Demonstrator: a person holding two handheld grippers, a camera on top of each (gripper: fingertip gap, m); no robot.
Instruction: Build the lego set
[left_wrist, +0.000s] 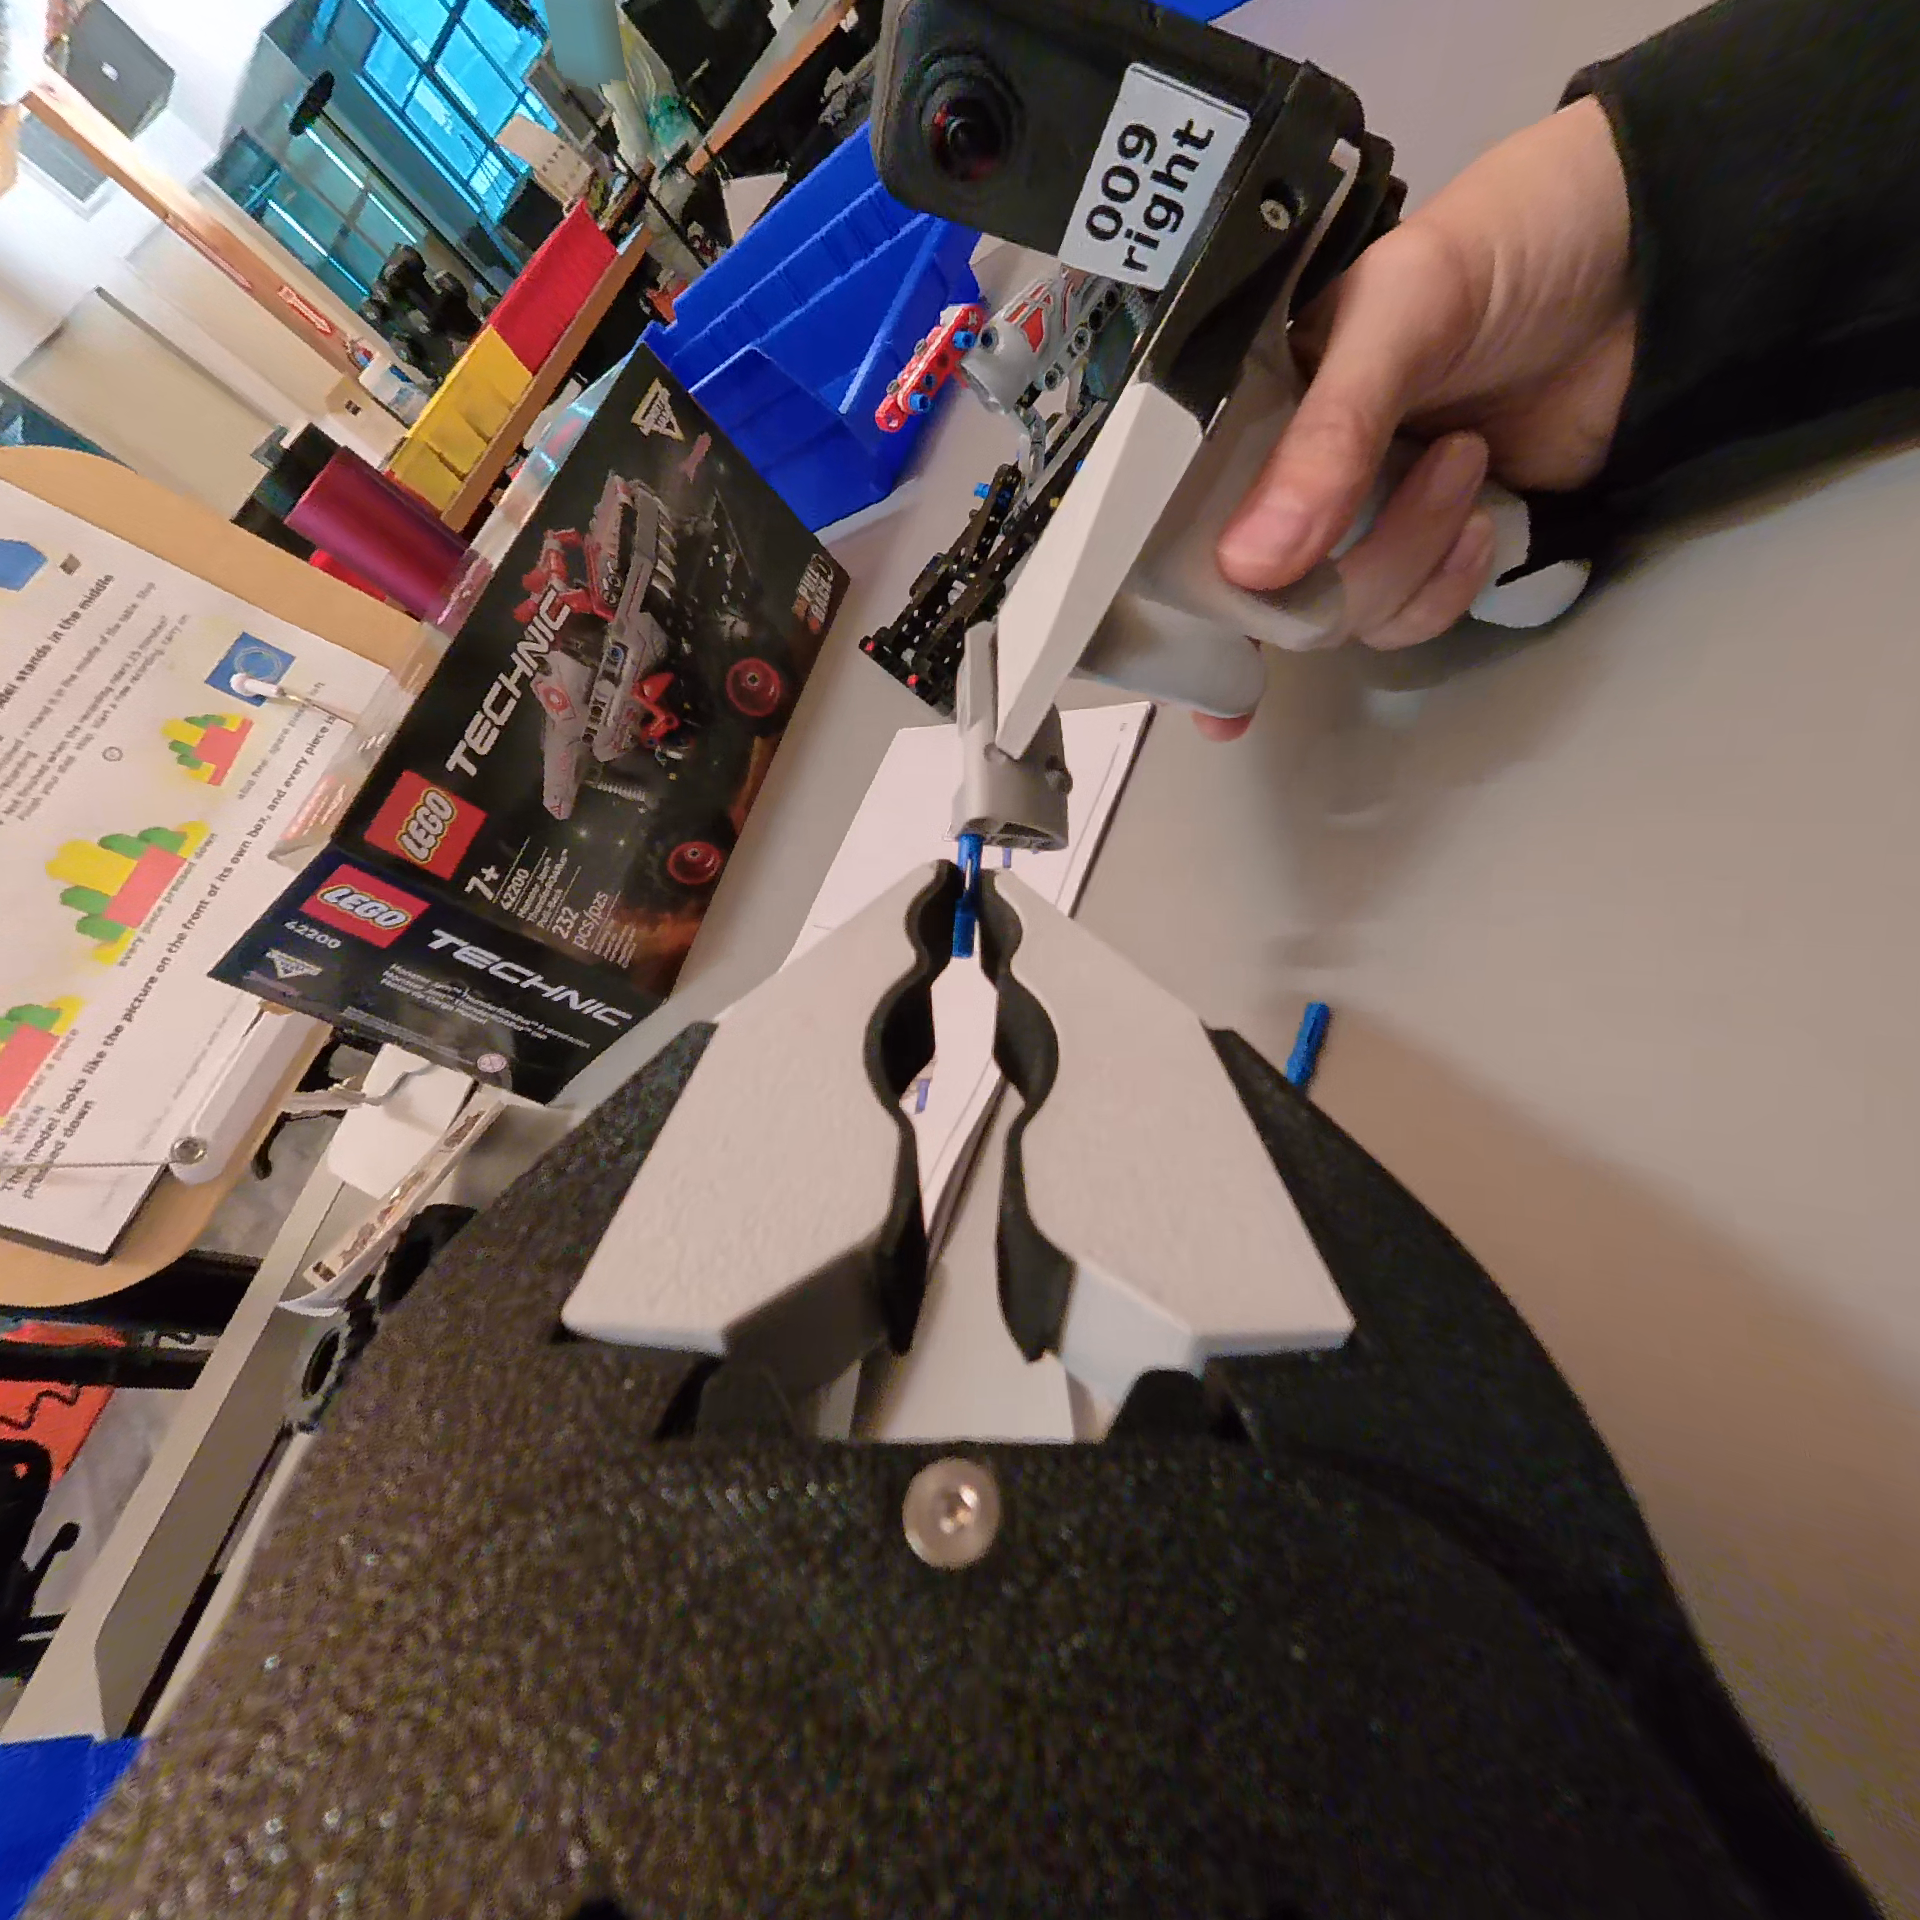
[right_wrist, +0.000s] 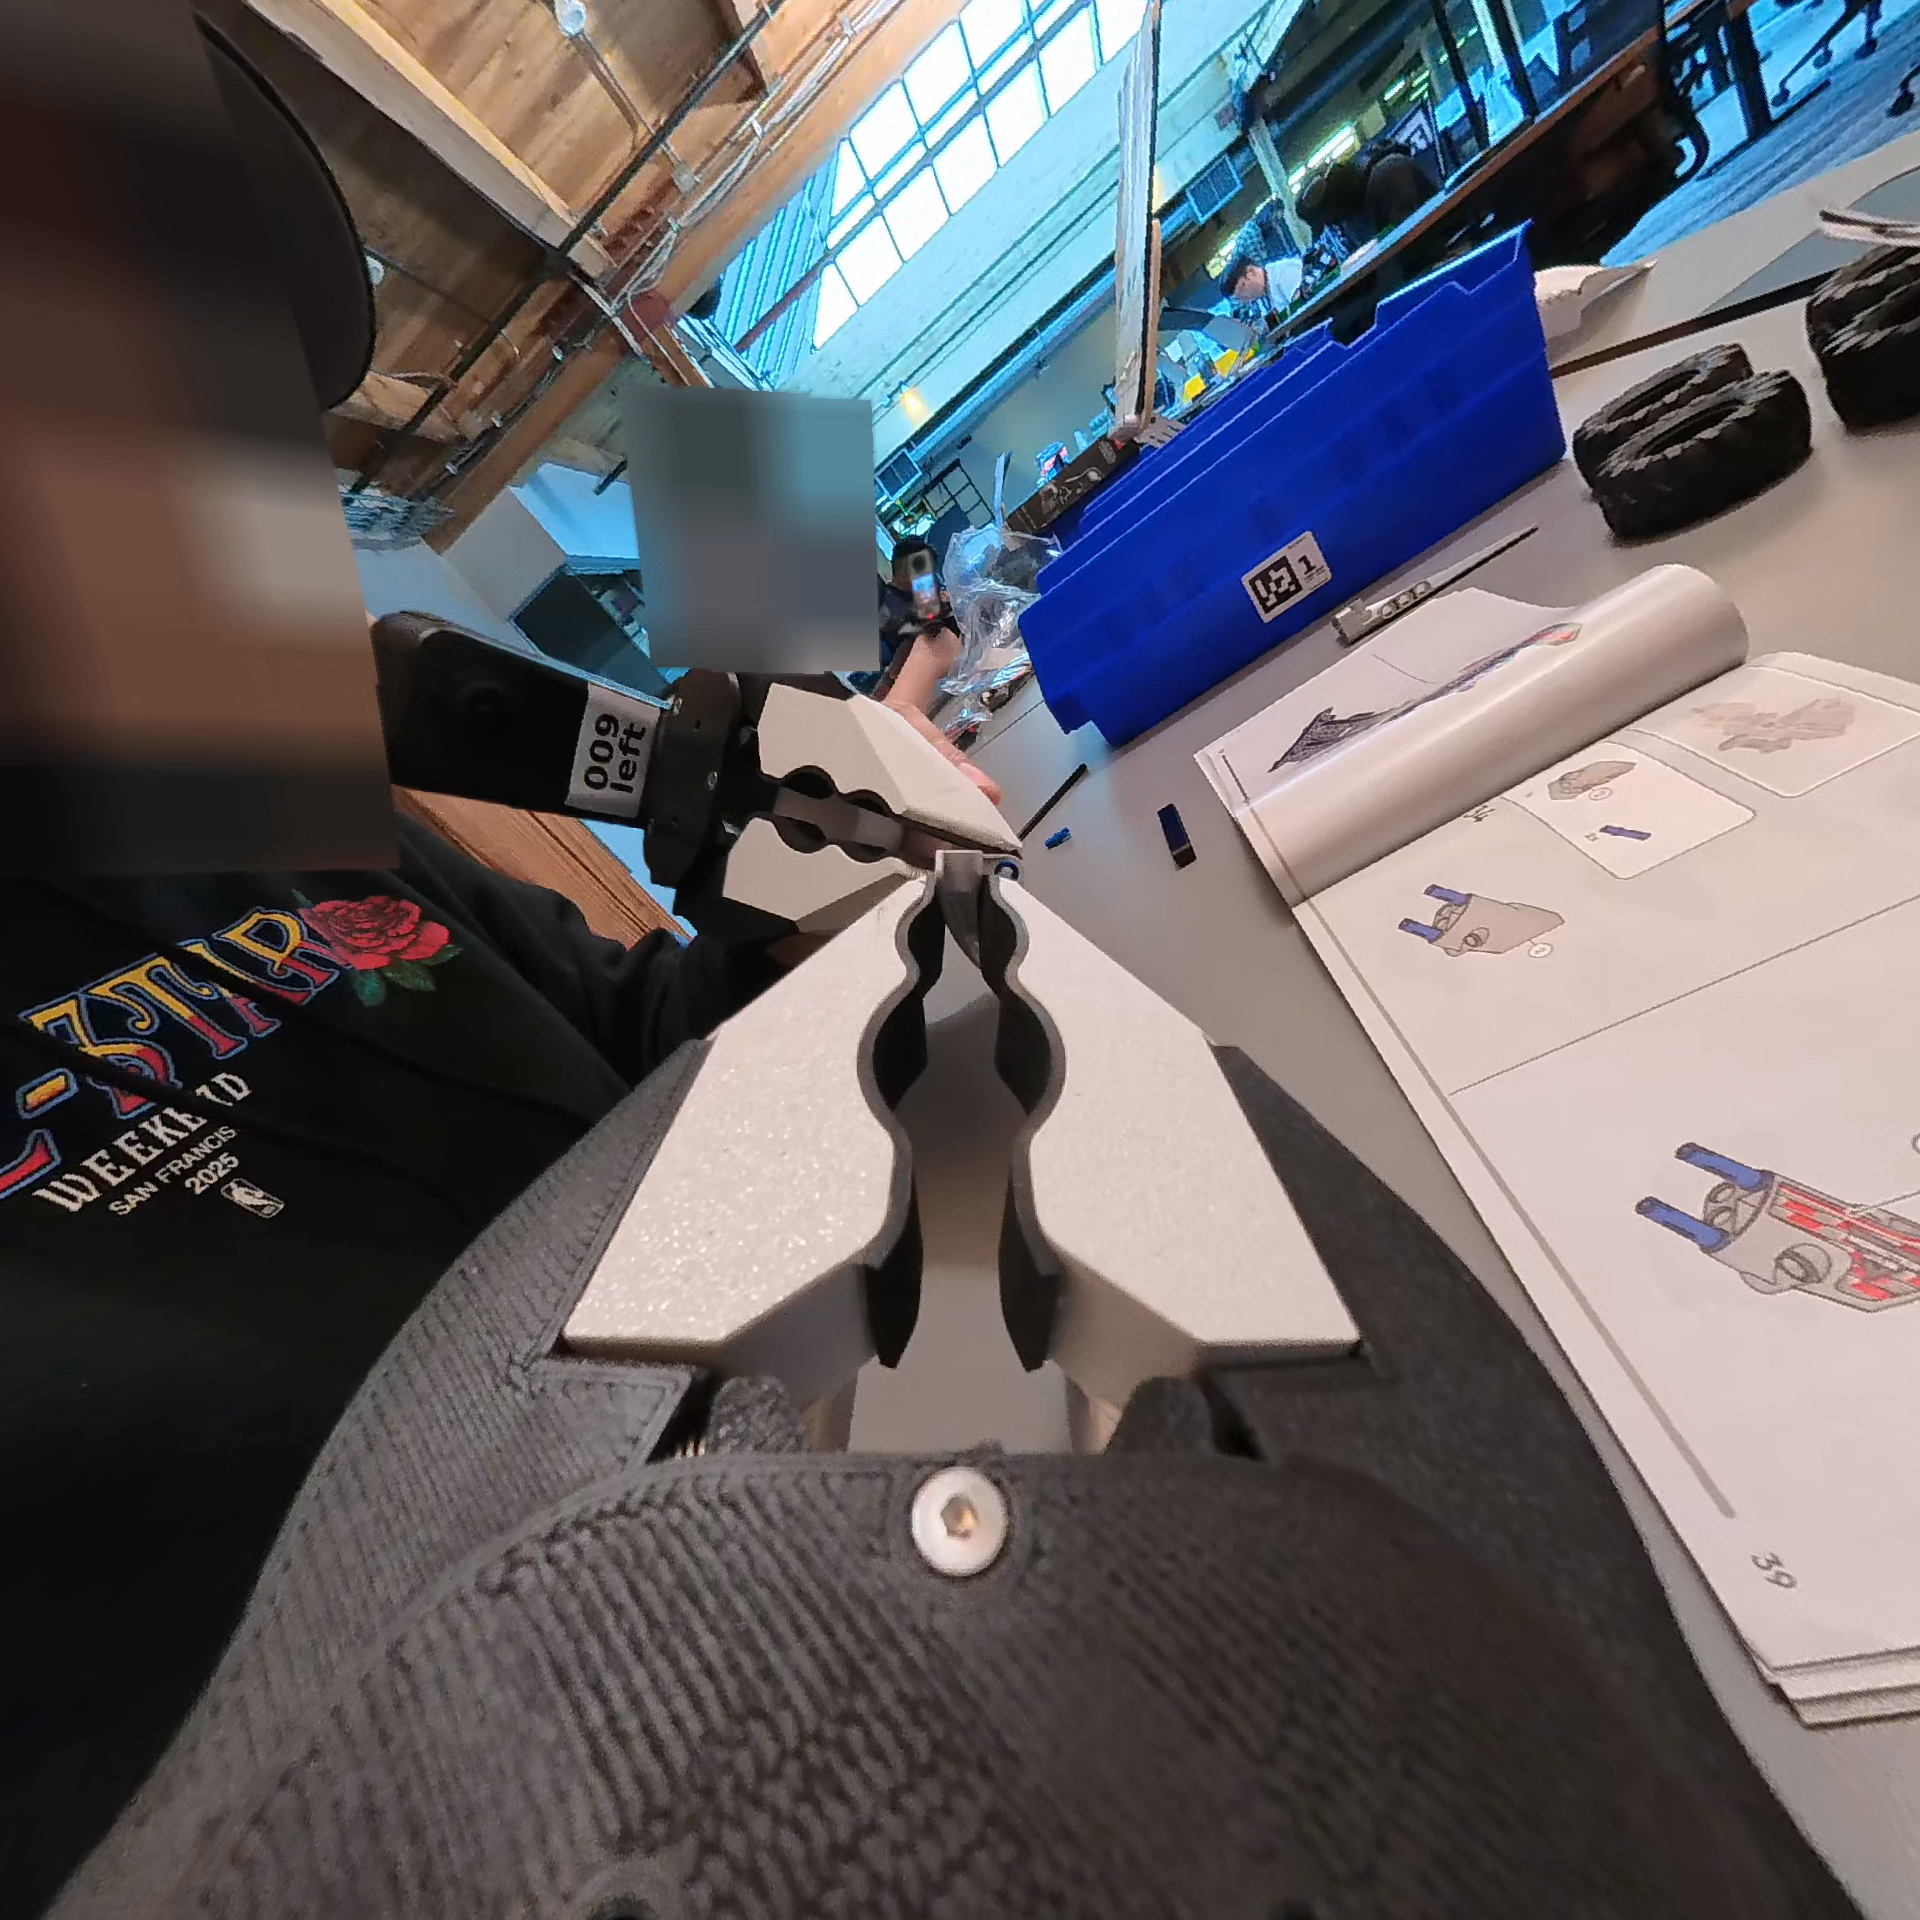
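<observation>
My left gripper (left_wrist: 968, 894) is shut on a blue pin (left_wrist: 966, 906) whose far end meets the underside of a grey connector piece (left_wrist: 1013, 795). My right gripper (right_wrist: 968, 883) is shut on that grey connector piece (right_wrist: 961, 871) and holds it above the table; it shows from the side in the left wrist view (left_wrist: 1013, 727). The left gripper shows in the right wrist view (right_wrist: 977, 826), tip to tip with the connector. A partly built black frame with grey and red panels (left_wrist: 997, 499) lies behind. The open instruction booklet (right_wrist: 1621, 1091) lies to the right.
The set's box (left_wrist: 582, 727) stands at the left. A blue bin (right_wrist: 1299, 520) stands behind, and black tyres (right_wrist: 1683, 436) lie at the far right. Loose blue pins (right_wrist: 1174, 831) (left_wrist: 1307, 1039) lie on the grey table (left_wrist: 1558, 1039). A person in a black shirt (right_wrist: 260, 1143) sits close at the left. Both grippers' tips are close together, under 4 cm apart.
</observation>
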